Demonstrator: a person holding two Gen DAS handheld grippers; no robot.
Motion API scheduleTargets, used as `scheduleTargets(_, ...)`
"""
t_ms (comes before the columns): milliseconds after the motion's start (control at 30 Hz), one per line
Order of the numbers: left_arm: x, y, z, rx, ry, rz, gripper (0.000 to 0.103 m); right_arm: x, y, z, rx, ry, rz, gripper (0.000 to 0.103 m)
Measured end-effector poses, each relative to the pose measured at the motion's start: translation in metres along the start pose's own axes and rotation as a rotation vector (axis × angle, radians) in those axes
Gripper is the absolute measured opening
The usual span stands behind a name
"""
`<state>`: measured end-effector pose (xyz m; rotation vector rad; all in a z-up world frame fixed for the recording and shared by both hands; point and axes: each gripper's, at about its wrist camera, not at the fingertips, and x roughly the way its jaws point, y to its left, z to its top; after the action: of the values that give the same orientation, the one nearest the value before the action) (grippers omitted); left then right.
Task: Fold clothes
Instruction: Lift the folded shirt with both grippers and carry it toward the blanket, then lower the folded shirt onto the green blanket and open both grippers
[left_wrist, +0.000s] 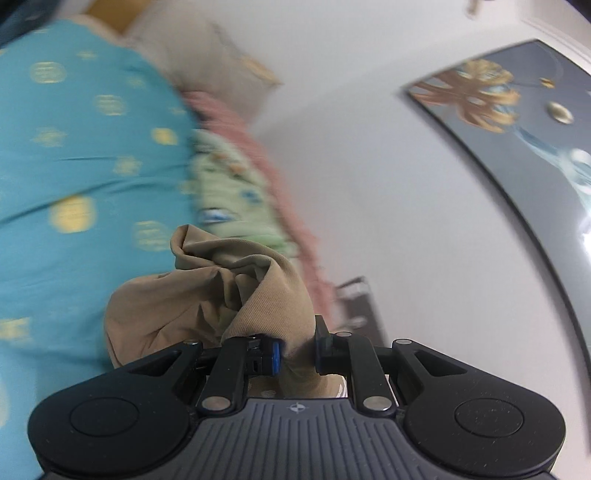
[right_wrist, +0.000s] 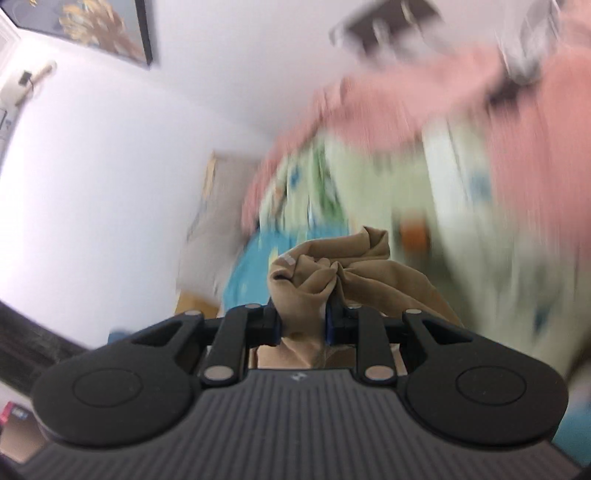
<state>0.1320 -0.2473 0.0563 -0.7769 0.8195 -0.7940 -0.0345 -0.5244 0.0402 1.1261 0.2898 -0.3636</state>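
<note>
A tan garment is bunched up in front of my left gripper, which is shut on a fold of it and holds it in the air. In the right wrist view the same tan garment is bunched between the fingers of my right gripper, which is shut on it too. Both views are tilted and blurred. The rest of the garment hangs below the grippers and is hidden.
A bed with a turquoise sheet with yellow dots lies behind. A green patterned cloth and a pink cloth lie on it, also seen in the right wrist view. A framed picture hangs on the white wall.
</note>
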Motion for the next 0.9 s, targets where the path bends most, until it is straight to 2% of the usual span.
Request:
scheduleTargets(100,0.066,-0.048,0.004,0.044,-0.008,-0.110,0.017,-0.004,0.008,0.070,-0.066,-0.103,0.005,0.024)
scheduleTargets(167,0.105,-0.077,0.003,0.133,-0.023,-0.167,0.017,-0.010,0.009,0.105,-0.100,-0.186,0.010,0.024)
scheduleTargets(233,0.141,-0.097,-0.007,0.186,-0.034,-0.184,0.017,-0.013,0.000,0.125,-0.111,-0.238,0.004,0.024)
scheduleTargets(333,0.177,-0.091,-0.029,0.176,0.025,-0.168,0.018,-0.011,-0.025,0.134,-0.130,-0.279,-0.046,0.024)
scheduleTargets(433,0.200,-0.062,-0.061,0.210,0.121,-0.124,0.018,-0.001,-0.063,0.118,-0.173,-0.256,-0.139,0.024)
scheduleTargets(533,0.207,-0.021,-0.095,0.275,0.231,-0.033,0.018,0.007,-0.107,0.087,-0.174,-0.158,-0.239,0.025)
scheduleTargets(600,0.197,-0.001,-0.109,0.343,0.261,-0.002,0.019,0.010,-0.133,0.068,-0.164,-0.099,-0.287,0.025)
scheduleTargets(667,0.192,0.007,-0.118,0.397,0.268,0.007,0.022,0.008,-0.144,0.056,-0.179,-0.095,-0.294,0.026)
scheduleTargets(733,0.191,0.001,-0.114,0.415,0.286,0.011,0.035,0.002,-0.138,0.051,-0.197,-0.102,-0.307,0.028)
scheduleTargets(767,0.187,-0.006,-0.113,0.439,0.294,0.016,0.052,-0.001,-0.131,0.053,-0.210,-0.099,-0.322,0.028)
scheduleTargets(867,0.169,-0.034,-0.109,0.546,0.267,0.045,0.065,-0.011,-0.109,0.054,-0.267,-0.098,-0.360,0.029)
scheduleTargets(900,0.162,-0.044,-0.108,0.582,0.256,0.052,0.080,-0.019,-0.099,0.051,-0.312,-0.118,-0.362,0.034)
